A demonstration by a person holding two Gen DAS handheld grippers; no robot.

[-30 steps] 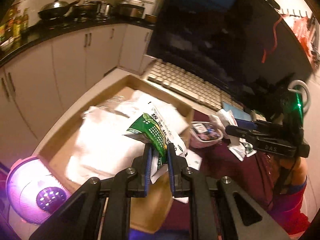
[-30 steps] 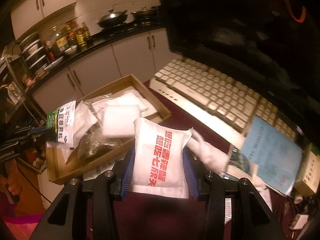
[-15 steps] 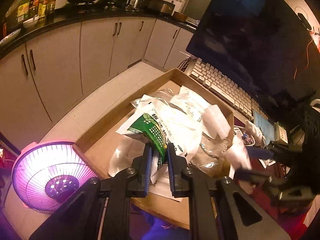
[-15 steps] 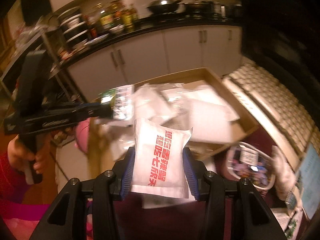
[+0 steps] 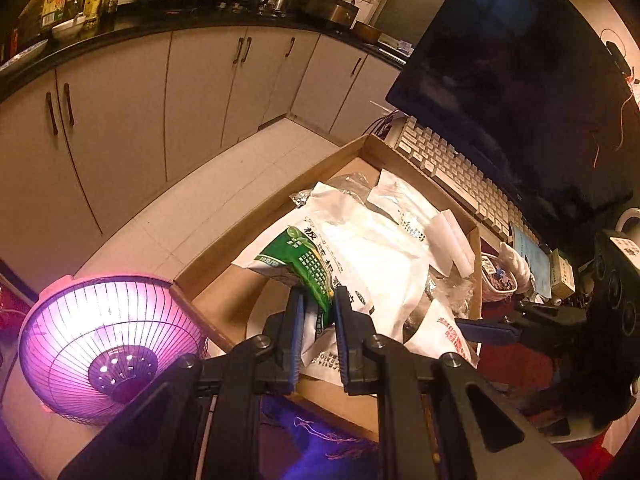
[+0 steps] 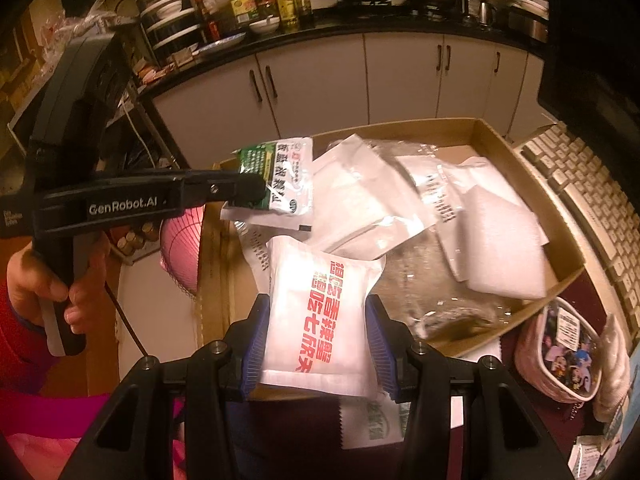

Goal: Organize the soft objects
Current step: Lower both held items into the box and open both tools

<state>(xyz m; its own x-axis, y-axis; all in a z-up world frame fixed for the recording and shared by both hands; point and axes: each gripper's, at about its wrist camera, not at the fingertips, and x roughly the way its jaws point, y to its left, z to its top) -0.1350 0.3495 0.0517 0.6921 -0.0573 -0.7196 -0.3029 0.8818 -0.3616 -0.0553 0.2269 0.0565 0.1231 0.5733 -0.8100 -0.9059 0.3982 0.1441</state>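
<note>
Both packets now over box (image 6: 492, 136)

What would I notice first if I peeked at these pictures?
Probably the white packet with red writing, squeezed in the right gripper over the near edge of the cardboard box. Next, the green-and-white packet pinched in the left gripper above the same box, and the glowing pink heater on the floor beside it.
</note>
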